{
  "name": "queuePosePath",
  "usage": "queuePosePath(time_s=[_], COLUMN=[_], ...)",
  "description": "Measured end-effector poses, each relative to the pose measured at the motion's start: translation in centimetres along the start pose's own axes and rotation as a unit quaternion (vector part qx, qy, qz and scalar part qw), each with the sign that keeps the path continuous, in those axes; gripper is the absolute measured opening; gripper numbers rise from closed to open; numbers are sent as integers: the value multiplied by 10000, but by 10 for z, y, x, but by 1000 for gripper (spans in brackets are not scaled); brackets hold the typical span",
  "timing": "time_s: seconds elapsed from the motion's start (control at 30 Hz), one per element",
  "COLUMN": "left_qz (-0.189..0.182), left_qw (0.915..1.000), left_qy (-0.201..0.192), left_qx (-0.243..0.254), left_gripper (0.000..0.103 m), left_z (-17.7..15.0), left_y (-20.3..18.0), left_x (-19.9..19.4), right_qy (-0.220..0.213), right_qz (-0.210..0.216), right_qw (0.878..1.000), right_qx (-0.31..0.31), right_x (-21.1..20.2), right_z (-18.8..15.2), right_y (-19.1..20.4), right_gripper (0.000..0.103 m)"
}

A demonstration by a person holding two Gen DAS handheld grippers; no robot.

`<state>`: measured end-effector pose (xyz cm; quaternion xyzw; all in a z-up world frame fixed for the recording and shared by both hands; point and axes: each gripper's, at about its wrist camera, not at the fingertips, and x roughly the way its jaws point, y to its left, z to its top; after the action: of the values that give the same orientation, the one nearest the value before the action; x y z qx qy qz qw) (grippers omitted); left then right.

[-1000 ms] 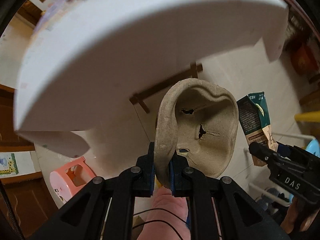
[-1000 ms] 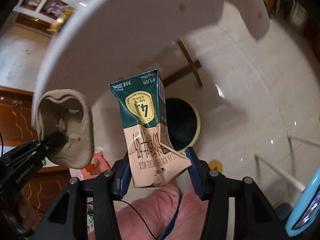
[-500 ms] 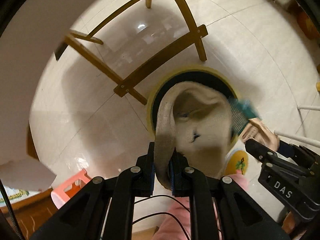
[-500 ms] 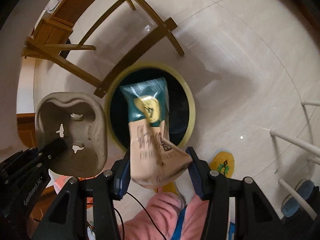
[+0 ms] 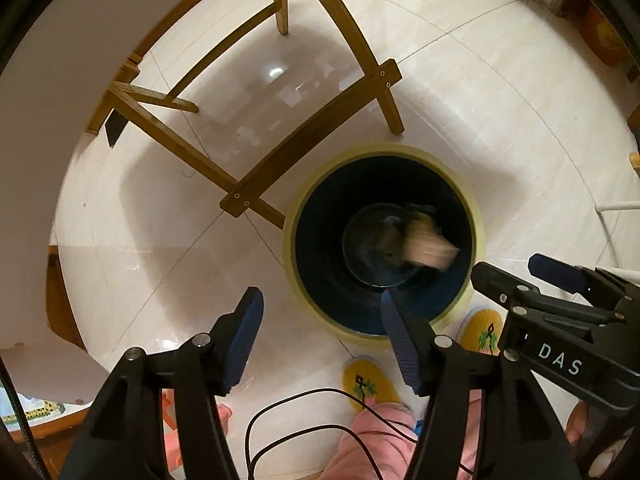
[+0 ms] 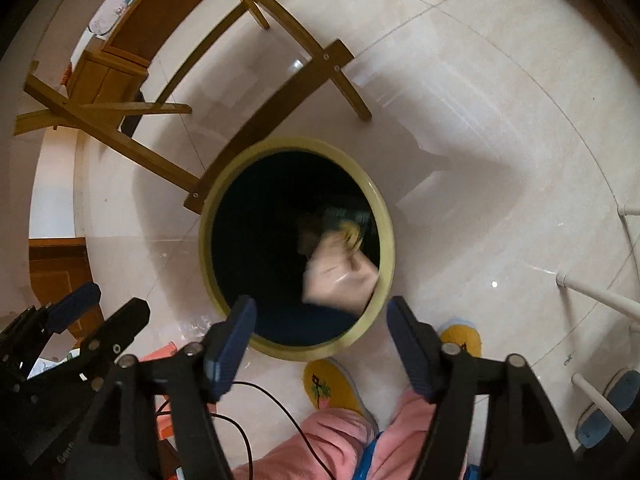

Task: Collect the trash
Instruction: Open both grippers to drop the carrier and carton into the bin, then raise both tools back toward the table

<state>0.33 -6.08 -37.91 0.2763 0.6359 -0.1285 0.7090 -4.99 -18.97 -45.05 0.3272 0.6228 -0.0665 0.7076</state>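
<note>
A round bin point(image 5: 298, 216) point(image 6: 386, 216) with a pale yellow rim and dark inside stands on the floor below both grippers. The green and beige milk carton point(image 6: 340, 276) point(image 5: 428, 246) is a blur inside the bin, falling. A dim greyish blur point(image 5: 380, 248) lies deeper in the bin; I cannot tell what it is. My left gripper point(image 5: 320, 312) hangs over the bin's near rim, jaws opening, nothing between them. My right gripper point(image 6: 320, 320) is also over the near rim, jaws opening and empty. Each gripper shows in the other's view, the right gripper point(image 5: 520, 276) and the left gripper point(image 6: 100, 308).
Wooden table legs and crossbars point(image 5: 304, 140) point(image 6: 256, 120) stand just behind the bin on the glossy tiled floor. A person's yellow slippers point(image 5: 372, 384) point(image 6: 332, 388) and pink trousers point(image 6: 336, 440) are at the near side. White rack tubes point(image 6: 600, 300) at the right.
Both grippers came down from under the white tabletop to just above the bin. The left let go of the moulded pulp tray, the right let go of the milk carton, which is dropping into the bin.
</note>
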Motion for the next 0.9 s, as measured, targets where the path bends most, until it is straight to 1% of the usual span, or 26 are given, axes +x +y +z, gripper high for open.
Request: queuePosePath(time_s=[0.1, 0.23, 0.37, 0.47, 0.7, 0.8, 0.9], left_qz=[20, -17, -123, -214, -473, -486, -567], left_qw=[10000, 9999, 9995, 9995, 9965, 9936, 9894], left_qy=[9, 13, -51, -145, -694, -1017, -1319], left_qx=[-44, -168, -269, -205, 47, -10, -210], left_gripper=[61, 63, 63, 63, 63, 63, 63], left_z=[-3, -9, -16, -21, -32, -33, -32], left_y=[4, 14, 30, 37, 58, 76, 100], left_x=[-7, -27, -63, -93, -190, -231, -270], right_qy=[-12, -12, -56, -150, -496, -646, -799], right_qz=[40, 76, 142, 221, 239, 283, 321], right_qw=[10000, 10000, 9999, 9996, 9983, 9972, 9959], right_qx=[-21, -47, -30, 17, -167, -228, -279], right_x=[-9, -22, -48, -76, -164, -206, -245], right_z=[-3, -8, -14, -16, -25, -32, -38], right_y=[6, 18, 31, 40, 67, 80, 92], right_gripper=[69, 70, 70, 70, 70, 70, 70])
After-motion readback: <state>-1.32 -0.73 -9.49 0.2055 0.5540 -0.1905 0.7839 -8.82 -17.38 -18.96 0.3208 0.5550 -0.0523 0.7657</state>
